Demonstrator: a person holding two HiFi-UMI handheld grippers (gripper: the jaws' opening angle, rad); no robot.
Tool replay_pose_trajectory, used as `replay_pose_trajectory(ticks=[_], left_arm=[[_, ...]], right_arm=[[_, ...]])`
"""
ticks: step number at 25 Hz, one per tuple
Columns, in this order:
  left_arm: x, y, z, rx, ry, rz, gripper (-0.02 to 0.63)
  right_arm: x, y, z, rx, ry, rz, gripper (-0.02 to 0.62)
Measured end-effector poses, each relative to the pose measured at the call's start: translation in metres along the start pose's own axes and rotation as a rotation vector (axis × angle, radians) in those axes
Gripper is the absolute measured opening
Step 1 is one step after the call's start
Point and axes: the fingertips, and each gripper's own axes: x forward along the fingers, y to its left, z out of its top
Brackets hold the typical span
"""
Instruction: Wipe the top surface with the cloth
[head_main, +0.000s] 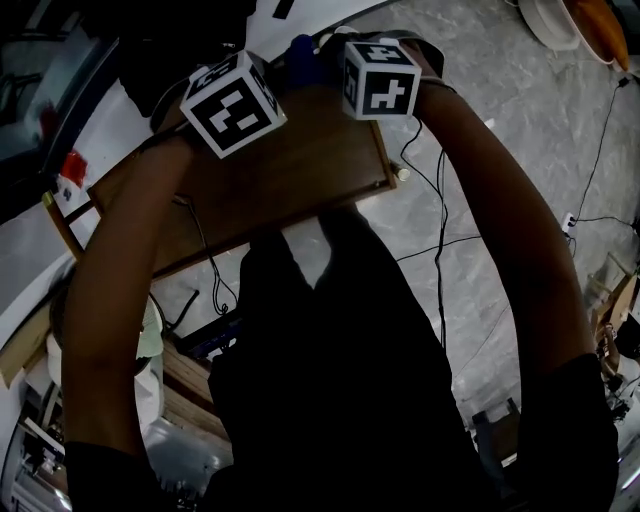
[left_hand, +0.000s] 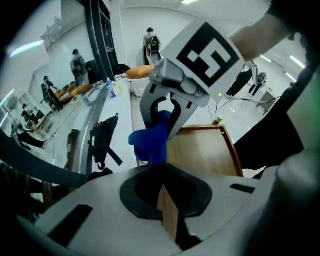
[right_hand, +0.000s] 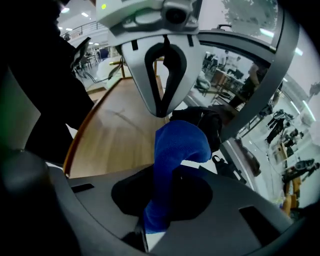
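Currently your right gripper (right_hand: 149, 227) is clamped on the cloth (right_hand: 176, 150), which rises out of the closed jaws as a thick bunch and flops over at its end. Your left gripper (left_hand: 168, 220) has its jaws brought together on nothing, with only a sliver of wood showing past them. Both grippers are close together over the far edge of the top (head_main: 300, 170), with the cloth between them.

The main risk, I'd judge, is the grip. The cloth is pinched low on a narrow fold, so drag against the wood could tug it free once you press and sweep. Bunched like this, it would also clean only a thin stripe. If you lean in to make up for that, the hard plastic jaw tips could meet the wood and scuff it. The left gripper sits just beside the cloth, near enough to knock the right one or snag the fold as you start. Your arms cover much of the top in the head view, so missed patches would be easy to overlook. Whether the cloth touches the wood yet I cannot tell.

The cloth is deep blue and soft, with a fine woven grain. The top is a flat rectangular board of warm brown wood, smooth and faintly glossy, with a darker edge.
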Motion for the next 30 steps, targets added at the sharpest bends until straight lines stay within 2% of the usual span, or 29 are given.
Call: replay_pose_trajectory(ticks=[4, 8, 17, 23, 30], left_arm=[[0.003, 0.029, 0.023, 0.028, -0.017, 0.054, 0.009], [0.016, 0.023, 0.025, 0.026, -0.010, 0.014, 0.009], [0.026, -0.008, 0.010, -0.017, 0.007, -0.048, 0.009], [0.015, -0.037, 0.001, -0.034, 0.011, -0.069, 0.009], [0.011, -0.071, 0.013, -0.061, -0.011, -0.088, 0.009]], right_arm=[[0.023, -0.012, -0.019, -0.057, 0.064, 0.000, 0.067], [0.032, -0.011, -0.022, -0.100, 0.085, 0.001, 0.067], [0.032, 0.017, -0.025, -0.184, 0.176, 0.071, 0.067], [0.025, 0.083, -0.024, -0.135, 0.130, 0.199, 0.067], [0.008, 0.175, -0.031, -0.169, 0.122, 0.466, 0.067]])
